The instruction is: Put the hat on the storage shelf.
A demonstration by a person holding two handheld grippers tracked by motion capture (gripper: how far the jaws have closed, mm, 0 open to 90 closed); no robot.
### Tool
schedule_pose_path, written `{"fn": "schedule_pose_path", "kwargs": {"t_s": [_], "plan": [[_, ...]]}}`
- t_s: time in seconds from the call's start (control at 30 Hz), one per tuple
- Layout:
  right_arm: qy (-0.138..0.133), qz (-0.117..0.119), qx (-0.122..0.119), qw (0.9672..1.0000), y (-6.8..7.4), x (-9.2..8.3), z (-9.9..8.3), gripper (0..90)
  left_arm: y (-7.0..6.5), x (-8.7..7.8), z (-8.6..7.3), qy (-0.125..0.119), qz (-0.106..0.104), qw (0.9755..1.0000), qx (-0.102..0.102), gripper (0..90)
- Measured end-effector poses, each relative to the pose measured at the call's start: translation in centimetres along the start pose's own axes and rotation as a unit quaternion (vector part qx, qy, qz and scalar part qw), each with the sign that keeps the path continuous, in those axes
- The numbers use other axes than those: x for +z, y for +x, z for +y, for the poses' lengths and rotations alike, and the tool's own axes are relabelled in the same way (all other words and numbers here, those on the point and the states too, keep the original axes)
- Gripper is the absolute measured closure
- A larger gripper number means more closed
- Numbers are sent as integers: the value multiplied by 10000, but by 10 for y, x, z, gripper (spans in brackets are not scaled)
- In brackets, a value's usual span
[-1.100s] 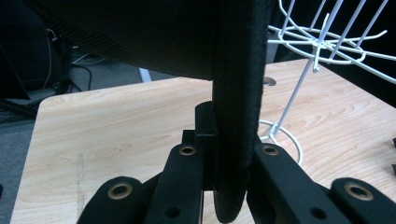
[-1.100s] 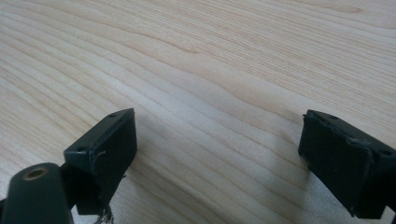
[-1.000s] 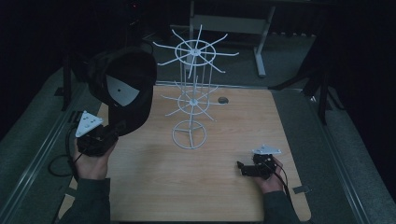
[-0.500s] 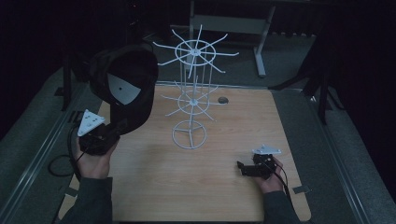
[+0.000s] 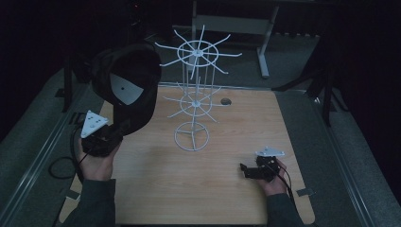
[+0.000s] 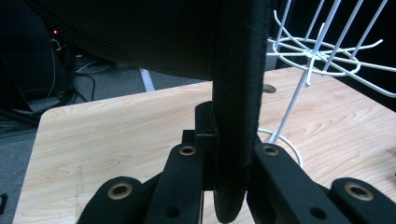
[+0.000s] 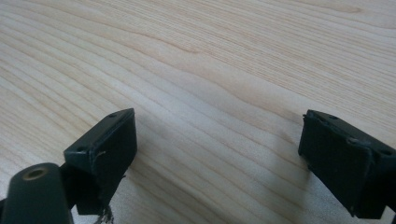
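A black cap (image 5: 125,85) with a white patch inside is held up at the left of the table, in front of a white wire display rack (image 5: 194,101). My left gripper (image 5: 116,135) is shut on the cap's brim (image 6: 236,116), which runs upright between the two jaws in the left gripper view. The rack's hooks (image 6: 322,51) show to the right behind the brim. My right gripper (image 5: 243,169) rests low on the wooden table (image 5: 213,189) at the right front, jaws wide open with bare wood (image 7: 219,116) between them.
The rack's ring base (image 5: 191,137) stands at the table's middle. A round cable hole (image 5: 225,101) lies behind it. A cable (image 5: 59,168) loops off the left edge. A grey table frame (image 5: 265,42) stands in the dark beyond.
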State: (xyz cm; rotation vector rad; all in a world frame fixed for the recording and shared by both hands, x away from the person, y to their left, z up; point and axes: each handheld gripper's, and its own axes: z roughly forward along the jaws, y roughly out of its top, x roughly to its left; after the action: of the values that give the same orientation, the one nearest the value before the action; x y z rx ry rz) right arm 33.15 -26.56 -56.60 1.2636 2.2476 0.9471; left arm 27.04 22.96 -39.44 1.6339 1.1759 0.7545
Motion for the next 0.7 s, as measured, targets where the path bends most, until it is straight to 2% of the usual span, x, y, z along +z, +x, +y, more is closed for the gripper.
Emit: {"fn": "schedule_pose_path", "kwargs": {"t_s": [0.7], "plan": [[-1, -1, -2, 10000, 0, 0, 0, 113, -6, 4, 4, -36, 61, 9999, 79, 867]]}}
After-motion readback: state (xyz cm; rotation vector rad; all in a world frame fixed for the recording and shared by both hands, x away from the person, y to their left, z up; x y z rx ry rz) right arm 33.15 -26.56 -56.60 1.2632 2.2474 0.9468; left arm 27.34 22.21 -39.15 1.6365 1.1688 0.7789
